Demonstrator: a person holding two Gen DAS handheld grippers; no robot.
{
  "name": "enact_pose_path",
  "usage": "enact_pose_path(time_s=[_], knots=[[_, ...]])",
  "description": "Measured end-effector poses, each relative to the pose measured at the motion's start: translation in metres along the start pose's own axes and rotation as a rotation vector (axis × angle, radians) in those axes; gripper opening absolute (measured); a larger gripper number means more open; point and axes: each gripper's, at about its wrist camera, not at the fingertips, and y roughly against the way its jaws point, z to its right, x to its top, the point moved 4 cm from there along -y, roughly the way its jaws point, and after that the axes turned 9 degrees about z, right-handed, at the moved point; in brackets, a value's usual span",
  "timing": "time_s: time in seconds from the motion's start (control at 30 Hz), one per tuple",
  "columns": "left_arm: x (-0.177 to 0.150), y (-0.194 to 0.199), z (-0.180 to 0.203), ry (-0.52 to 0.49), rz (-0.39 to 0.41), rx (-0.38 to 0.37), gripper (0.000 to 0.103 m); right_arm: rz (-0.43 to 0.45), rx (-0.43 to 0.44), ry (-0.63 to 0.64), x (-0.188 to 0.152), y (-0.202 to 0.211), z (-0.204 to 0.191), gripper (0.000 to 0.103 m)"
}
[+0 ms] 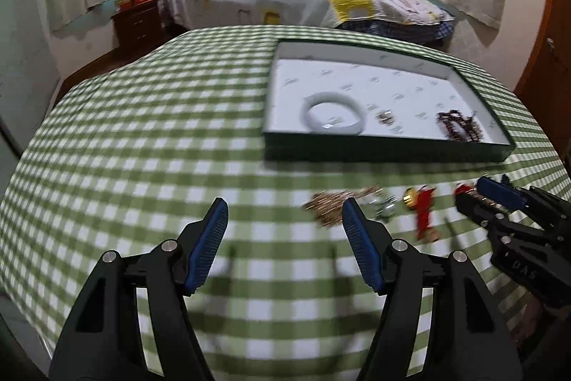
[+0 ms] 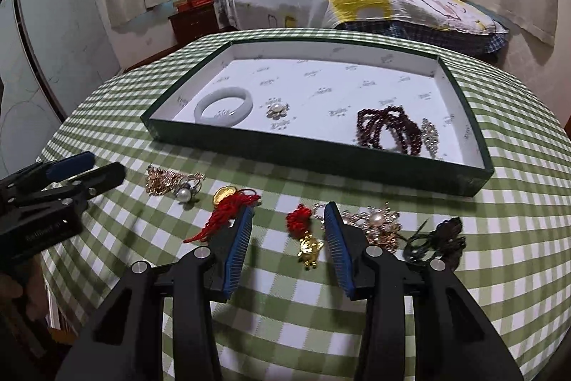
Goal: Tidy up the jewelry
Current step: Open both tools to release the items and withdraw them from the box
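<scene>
A shallow rectangular tray (image 2: 321, 163) with dark green outer walls and a white printed lining sits on the far half of a table covered in a green-and-white checked cloth (image 2: 499, 238). Inside it, at the near left, lies a smooth pale bangle (image 2: 223, 108); just right of that is a small flower-shaped brooch with a pearl centre (image 2: 276, 110). Toward the near right corner a coil of dark red beads (image 2: 389, 129) rests with a sparkling clear-stone piece (image 2: 429, 135) touching its right side.

On the cloth, near the tray's front wall, more jewelry lies loose in a row. From left: a tangled gold chain (image 2: 160, 180) with a pearl ring (image 2: 185, 192) against it, a red tassel with a gold disc (image 2: 228, 207), a red knot charm with a small gold figure (image 2: 303, 234), a gold and pearl brooch (image 2: 378, 224), and a dark, leafy-looking ornament (image 2: 442, 236) at far right.

The right gripper (image 2: 288, 222) hangs over the cloth with its ribbed blue pads moderately apart, the knot charm lying between them untouched; nothing is gripped. The left gripper (image 1: 284, 213) stands wider, empty, over bare checks left of the gold chain.

The right wrist view shows the brooch and dark ornament, which the left wrist view does not. The left wrist view is blurred, so the tray's small pieces are indistinct there.
</scene>
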Motion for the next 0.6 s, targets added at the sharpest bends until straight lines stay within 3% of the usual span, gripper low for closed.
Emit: enact_pose_path(time_s=[0.2,0.6], knots=[[-0.009,0.001,-0.026,0.044,-0.019,0.035,0.065,-0.017,-0.015,0.008,-0.003,-0.004,-0.002,0.042],[-0.018,-0.006,-0.023,0.027,-0.046,0.049,0.065,-0.037,-0.048,0.037,-0.009,-0.01,0.002,0.028]])
